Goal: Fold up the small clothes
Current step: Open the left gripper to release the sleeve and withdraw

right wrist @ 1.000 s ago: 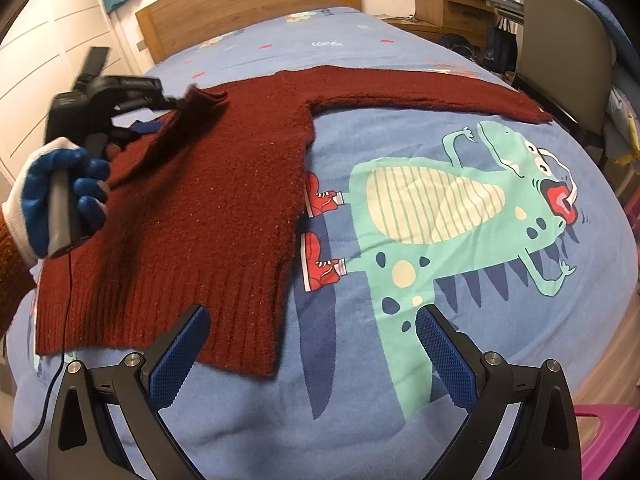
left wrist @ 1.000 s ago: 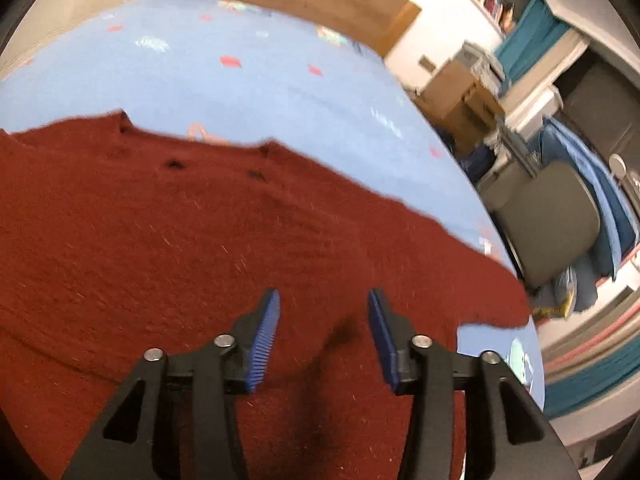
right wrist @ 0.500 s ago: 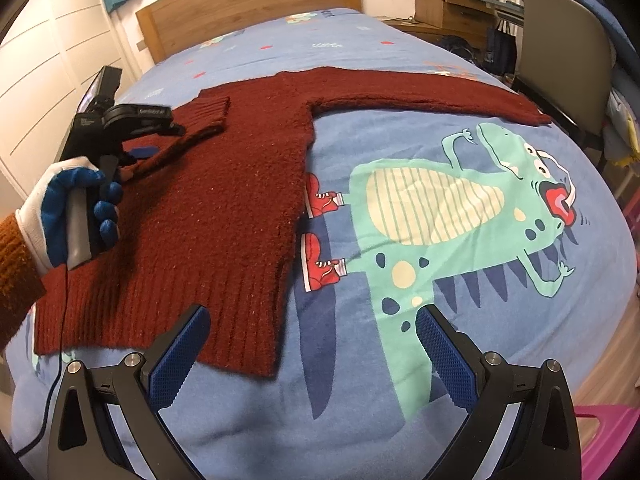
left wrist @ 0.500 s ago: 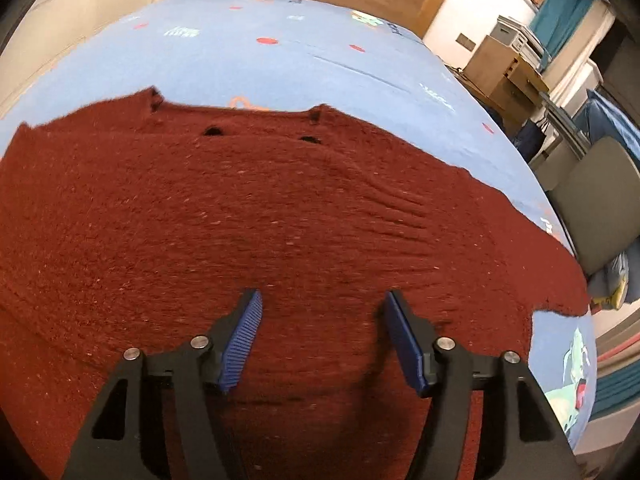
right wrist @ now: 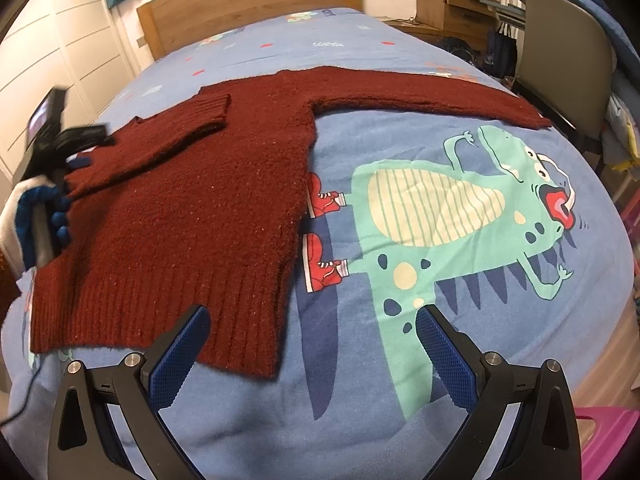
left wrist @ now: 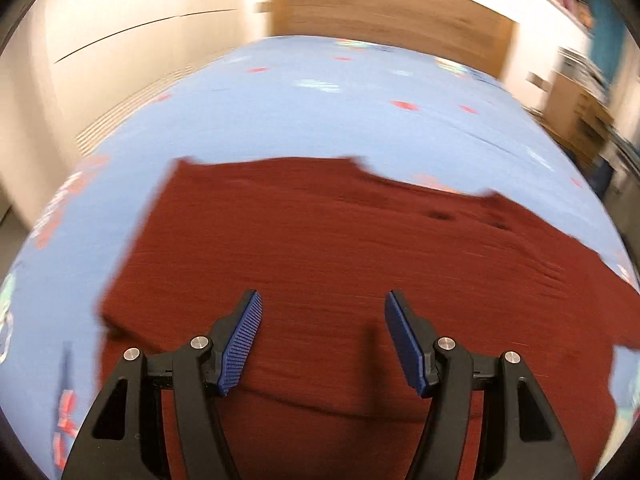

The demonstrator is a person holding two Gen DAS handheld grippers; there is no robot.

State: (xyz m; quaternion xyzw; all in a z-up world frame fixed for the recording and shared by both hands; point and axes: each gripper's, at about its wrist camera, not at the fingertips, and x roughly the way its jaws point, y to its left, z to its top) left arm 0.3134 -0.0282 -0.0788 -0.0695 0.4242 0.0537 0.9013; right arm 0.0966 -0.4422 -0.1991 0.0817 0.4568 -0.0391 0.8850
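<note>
A dark red knitted sweater (right wrist: 192, 208) lies flat on the blue bed. Its left sleeve (right wrist: 168, 136) is folded across the body, cuff near the collar; the other sleeve (right wrist: 432, 96) stretches out to the right. My left gripper (left wrist: 322, 312) is open and empty above the folded sleeve; the sweater (left wrist: 340, 248) fills that blurred view. It also shows in the right wrist view (right wrist: 76, 140) at the sweater's left edge, held by a gloved hand. My right gripper (right wrist: 312, 324) is open and empty, just off the hem's near right corner.
The bedcover (right wrist: 460, 216) has a green dinosaur print right of the sweater. A wooden headboard (right wrist: 248, 4) stands at the far end. A grey chair (right wrist: 568, 60) and a wooden cabinet (right wrist: 452, 4) stand right of the bed. A pink object (right wrist: 608, 436) lies on the floor.
My left gripper let go of the sleeve cuff, which now lies flat on the sweater body. It has opened wider and drawn back to the left. My right gripper has not moved.
</note>
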